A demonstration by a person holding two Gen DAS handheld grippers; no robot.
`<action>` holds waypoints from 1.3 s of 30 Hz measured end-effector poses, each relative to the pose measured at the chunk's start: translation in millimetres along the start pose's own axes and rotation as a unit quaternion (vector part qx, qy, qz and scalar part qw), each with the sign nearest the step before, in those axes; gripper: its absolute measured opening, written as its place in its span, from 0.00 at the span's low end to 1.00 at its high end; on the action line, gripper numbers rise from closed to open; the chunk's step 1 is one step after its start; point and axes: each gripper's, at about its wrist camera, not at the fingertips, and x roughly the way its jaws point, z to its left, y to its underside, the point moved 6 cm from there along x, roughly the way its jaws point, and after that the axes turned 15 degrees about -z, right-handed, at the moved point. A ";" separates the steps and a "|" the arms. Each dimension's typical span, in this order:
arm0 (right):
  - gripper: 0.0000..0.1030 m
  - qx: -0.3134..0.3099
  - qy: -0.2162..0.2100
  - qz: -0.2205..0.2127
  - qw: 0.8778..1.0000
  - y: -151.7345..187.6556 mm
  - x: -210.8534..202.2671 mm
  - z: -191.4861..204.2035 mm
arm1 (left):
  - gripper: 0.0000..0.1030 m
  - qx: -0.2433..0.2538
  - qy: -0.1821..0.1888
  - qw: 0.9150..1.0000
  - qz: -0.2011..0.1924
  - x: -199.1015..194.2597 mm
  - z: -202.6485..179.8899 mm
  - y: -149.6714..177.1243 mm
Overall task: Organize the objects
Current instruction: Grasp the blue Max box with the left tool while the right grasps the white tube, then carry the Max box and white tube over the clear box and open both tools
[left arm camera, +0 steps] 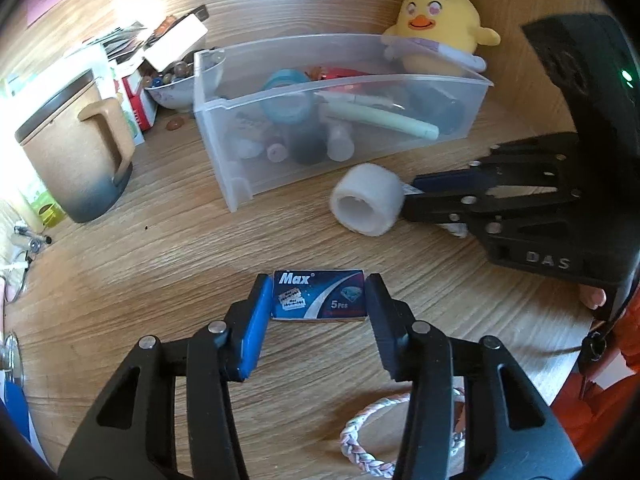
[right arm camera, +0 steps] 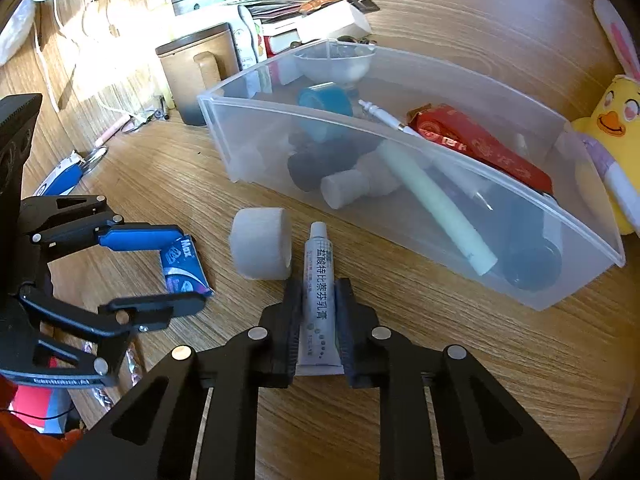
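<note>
A blue "Max" razor blade box (left arm camera: 319, 295) lies flat on the wooden table between the open fingers of my left gripper (left arm camera: 319, 298); it also shows in the right wrist view (right arm camera: 185, 267). My right gripper (right arm camera: 319, 300) is shut on a white ointment tube (right arm camera: 319, 280) lying on the table. A white tape roll (right arm camera: 262, 243) sits just left of the tube's cap, also seen in the left wrist view (left arm camera: 366, 204). A clear plastic bin (right arm camera: 400, 140) behind holds a blue tape roll, pens, bottles and a red pack.
A yellow chick plush (left arm camera: 436, 20) leans on the bin's far side. A tan mug (left arm camera: 76, 148), a bowl of beads (left arm camera: 172, 84) and boxes stand left of the bin. A braided bracelet (left arm camera: 360, 448) lies near the table's front.
</note>
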 end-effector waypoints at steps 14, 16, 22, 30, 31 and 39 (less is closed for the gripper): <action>0.15 0.020 0.028 -0.055 0.998 -13.9 -44.6 -17.6 | 0.46 -0.040 -0.021 0.997 -0.056 -22.6 13.6 -30.0; 0.15 0.020 0.030 -0.063 0.997 -16.7 -50.6 -18.9 | 0.46 -0.042 -0.021 0.997 -0.069 -27.3 14.0 -37.2; 0.15 0.019 0.030 -0.089 0.995 -27.8 -71.0 -21.3 | 0.46 -0.052 -0.019 0.993 -0.105 -38.4 13.8 -59.2; 0.15 0.013 0.036 -0.132 0.990 -51.5 -94.1 -24.2 | 0.46 -0.052 -0.020 0.989 -0.135 -43.5 12.0 -82.6; 0.15 0.015 0.037 -0.137 0.990 -54.8 -95.4 -25.7 | 0.46 -0.052 -0.019 0.989 -0.137 -43.4 11.7 -85.1; 0.15 0.031 0.037 -0.159 0.986 -72.3 -92.8 -38.1 | 0.46 -0.052 -0.021 0.987 -0.151 -33.3 10.0 -107.1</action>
